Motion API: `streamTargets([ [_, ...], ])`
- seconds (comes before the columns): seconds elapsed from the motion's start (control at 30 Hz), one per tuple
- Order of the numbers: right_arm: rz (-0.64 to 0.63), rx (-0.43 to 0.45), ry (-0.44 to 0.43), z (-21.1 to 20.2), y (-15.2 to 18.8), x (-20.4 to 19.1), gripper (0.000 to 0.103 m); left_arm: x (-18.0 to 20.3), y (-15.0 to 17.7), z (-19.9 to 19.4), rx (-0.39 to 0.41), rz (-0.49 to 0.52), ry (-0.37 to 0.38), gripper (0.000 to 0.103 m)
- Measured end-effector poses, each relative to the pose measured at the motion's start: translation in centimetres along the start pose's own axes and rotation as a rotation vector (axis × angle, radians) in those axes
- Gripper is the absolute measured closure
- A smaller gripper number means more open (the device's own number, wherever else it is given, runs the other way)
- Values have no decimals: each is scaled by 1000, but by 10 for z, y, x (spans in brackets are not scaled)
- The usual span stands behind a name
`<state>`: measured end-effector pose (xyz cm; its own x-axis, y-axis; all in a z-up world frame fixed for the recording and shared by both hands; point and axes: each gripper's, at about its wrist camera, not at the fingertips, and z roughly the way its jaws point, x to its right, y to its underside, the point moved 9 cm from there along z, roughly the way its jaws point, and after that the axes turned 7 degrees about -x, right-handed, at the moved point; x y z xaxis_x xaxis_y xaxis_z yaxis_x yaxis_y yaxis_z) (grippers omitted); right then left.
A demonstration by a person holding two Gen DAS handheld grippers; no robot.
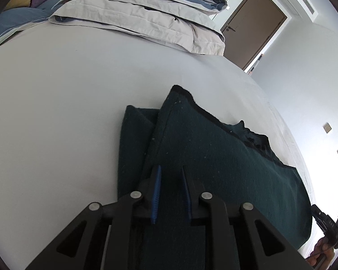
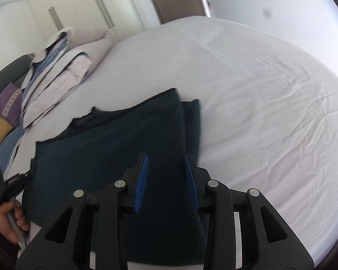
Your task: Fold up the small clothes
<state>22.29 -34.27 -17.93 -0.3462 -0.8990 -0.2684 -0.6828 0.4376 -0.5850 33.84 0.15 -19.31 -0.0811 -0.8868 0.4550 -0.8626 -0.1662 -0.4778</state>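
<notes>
A dark green knitted garment with a black-trimmed edge is lying flat on the white bed sheet, close to the near edge of the bed. It is folded: a narrower under-layer is peeking out along one short side, beneath the upper layer. Its long axis is running along the near edge of the bed, from one gripper across to the other, and the ragged black-trimmed edge is facing the far side, toward the stacked bedding.

The left gripper is hovering over the end with the peeking layer, its blue ribbed pads standing a narrow gap apart with only the cloth's surface showing below them; they are not pinching anything. The right gripper is sitting above the garment in a blurred view, its blue pads spread wider and gripping nothing.

A hand is wrapping around a black gripper handle at the garment's other end. Folded grey-and-blue bedding is piled at the far corner of the bed, with a purple and yellow cushion beside it. A brown door is standing beyond.
</notes>
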Motion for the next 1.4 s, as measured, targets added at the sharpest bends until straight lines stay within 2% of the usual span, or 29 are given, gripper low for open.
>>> streamTargets([
  [0.03, -20, -7, 20, 2, 5, -2, 54, -1, 1, -2, 1, -6, 2, 82],
  [0.07, -20, -25, 37, 6, 9, 2, 36, -2, 3, -3, 0, -12, 5, 82],
  [0.1, -7, -53, 53, 13, 14, 7, 31, -3, 5, -5, -1, -12, 6, 82],
  [0.13, 31, -103, 82, 24, 22, 19, 32, -4, 7, -6, -3, -10, 6, 82],
  [0.17, 61, -112, 79, 26, 24, 26, 36, -6, 8, -8, -4, -11, 8, 82],
  [0.23, 124, -62, 68, 10, 24, 34, 38, -7, 12, -12, -6, -9, 9, 82],
  [0.33, 150, 6, 52, -17, 22, 33, 38, -11, 16, -16, -5, -7, 9, 83],
  [0.43, 120, 69, -11, -46, 20, 17, 38, -15, 19, -22, -1, -20, -13, 83],
  [0.5, 76, 70, -59, -51, 23, -3, 38, -21, 22, -24, -6, -39, -32, 82],
  [0.53, 49, 53, -73, -52, 28, -12, 38, -25, 25, -27, -9, -54, -58, 75],
  [0.6, 8, 21, -77, -46, 33, -24, 38, -31, 29, -33, -10, -75, -83, 51],
  [0.7, -8, -17, -107, -39, 43, -37, 38, -29, 35, -49, 13, -52, -96, 45],
  [0.77, -14, -39, -109, -37, 53, -41, 38, -25, 40, -58, 34, -7, -115, 45],
  [0.87, -11, -50, -91, -30, 62, -41, 38, -20, 49, -65, 48, 65, -152, 47],
  [1.03, 18, -18, -42, -31, 63, -25, 38, -19, 64, -63, 31, 101, -167, 76],
  [1.13, 23, 10, -2, -41, 64, -14, 38, -14, 66, -70, 54, 130, -191, 90],
  [1.3, 16, 9, 46, -46, 70, -1, 38, -7, 69, -72, 67, 190, -234, 95],
  [1.4, -6, -37, 64, -36, 79, 2, 38, -12, 72, -73, 58, 170, -226, 96],
])
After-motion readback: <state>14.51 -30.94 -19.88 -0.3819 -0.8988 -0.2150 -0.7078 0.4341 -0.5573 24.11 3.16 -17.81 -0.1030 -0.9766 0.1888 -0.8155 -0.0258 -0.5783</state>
